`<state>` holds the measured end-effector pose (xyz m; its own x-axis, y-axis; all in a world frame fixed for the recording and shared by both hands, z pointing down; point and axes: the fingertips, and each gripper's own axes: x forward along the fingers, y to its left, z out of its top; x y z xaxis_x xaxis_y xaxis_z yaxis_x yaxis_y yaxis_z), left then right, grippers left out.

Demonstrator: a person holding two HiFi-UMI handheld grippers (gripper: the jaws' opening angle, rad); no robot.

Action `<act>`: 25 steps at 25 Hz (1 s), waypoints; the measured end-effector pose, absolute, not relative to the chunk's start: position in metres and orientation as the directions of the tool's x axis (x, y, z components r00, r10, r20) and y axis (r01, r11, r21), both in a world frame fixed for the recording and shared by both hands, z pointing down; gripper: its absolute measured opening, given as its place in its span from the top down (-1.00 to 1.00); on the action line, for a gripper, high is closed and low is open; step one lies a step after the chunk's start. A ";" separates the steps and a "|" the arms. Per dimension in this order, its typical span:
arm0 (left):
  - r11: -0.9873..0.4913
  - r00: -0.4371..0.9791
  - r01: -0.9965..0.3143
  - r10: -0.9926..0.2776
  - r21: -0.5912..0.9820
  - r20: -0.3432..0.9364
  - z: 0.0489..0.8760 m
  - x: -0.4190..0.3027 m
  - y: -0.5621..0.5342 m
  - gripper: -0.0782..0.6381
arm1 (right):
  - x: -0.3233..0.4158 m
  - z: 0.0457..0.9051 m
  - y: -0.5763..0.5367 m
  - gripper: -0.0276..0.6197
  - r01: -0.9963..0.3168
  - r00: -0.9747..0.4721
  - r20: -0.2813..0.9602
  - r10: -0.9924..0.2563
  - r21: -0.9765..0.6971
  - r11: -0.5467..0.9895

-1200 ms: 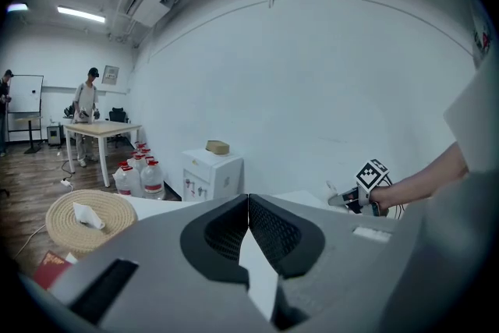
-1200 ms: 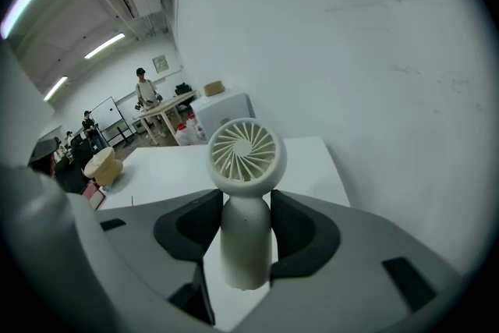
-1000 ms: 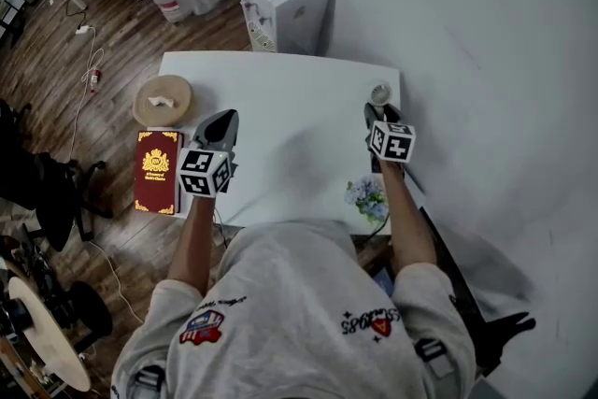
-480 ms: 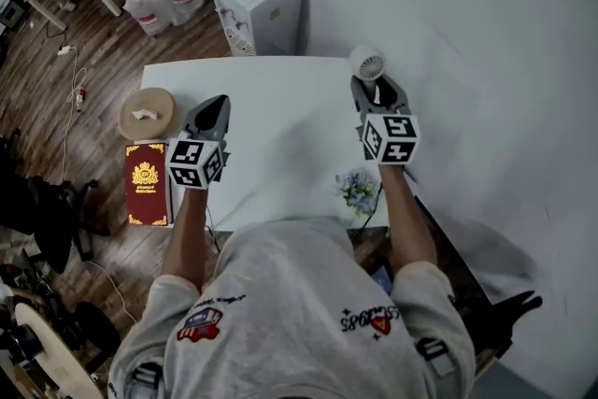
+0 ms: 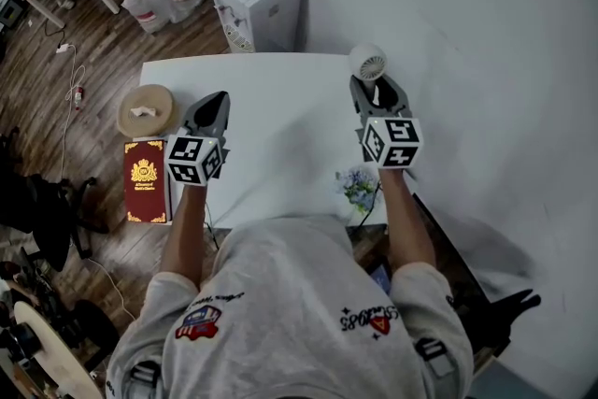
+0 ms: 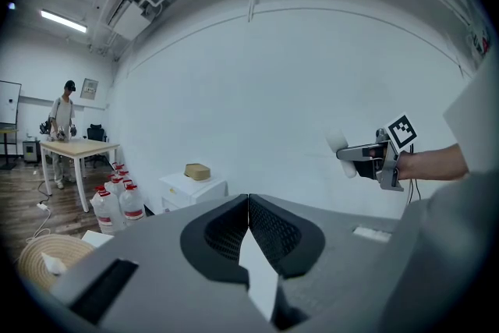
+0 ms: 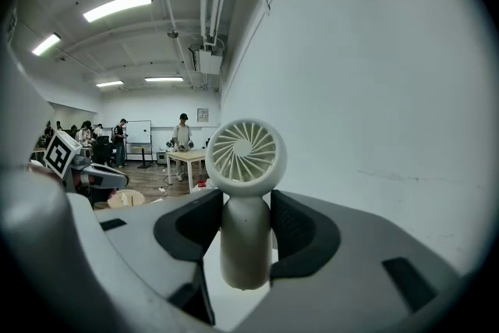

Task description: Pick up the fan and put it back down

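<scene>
Fan (image 7: 243,168) upright, in air over far right corner of white bench (image 5: 271,98). Right gripper (image 5: 377,91) clamped on fan handle, round head above jaws. Left gripper (image 6: 248,203) jaws together, empty, over bench left.

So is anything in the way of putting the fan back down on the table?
Nothing I can see. The right gripper holds the fan by its handle above the far right corner of the white table, and the tabletop around there looks bare. The small flowers sit nearer the person, off its way down.
</scene>
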<state>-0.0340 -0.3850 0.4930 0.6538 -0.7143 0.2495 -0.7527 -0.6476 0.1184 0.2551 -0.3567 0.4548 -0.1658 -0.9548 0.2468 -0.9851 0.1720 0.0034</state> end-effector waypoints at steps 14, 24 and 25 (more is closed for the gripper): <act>-0.634 0.646 -0.760 -0.716 0.139 0.267 0.504 -0.039 -0.392 0.77 | 0.253 0.467 -0.370 0.31 -0.985 -0.174 0.277 -0.945 -0.026 0.173; -0.606 0.626 -0.777 -0.719 0.168 0.302 0.526 -0.049 -0.412 0.77 | 0.242 0.485 -0.413 0.31 -0.977 -0.215 0.322 -0.922 -0.061 0.206; -0.603 0.624 -0.779 -0.718 0.172 0.308 0.528 -0.049 -0.415 0.77 | 0.240 0.490 -0.419 0.31 -0.975 -0.220 0.335 -0.916 -0.062 0.212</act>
<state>-0.0493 -0.4147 0.5284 0.6241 -0.7183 0.3076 -0.7789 -0.6032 0.1718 0.2398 -0.4194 0.4896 -0.2204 -0.9162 0.3346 -0.9753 0.2118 -0.0624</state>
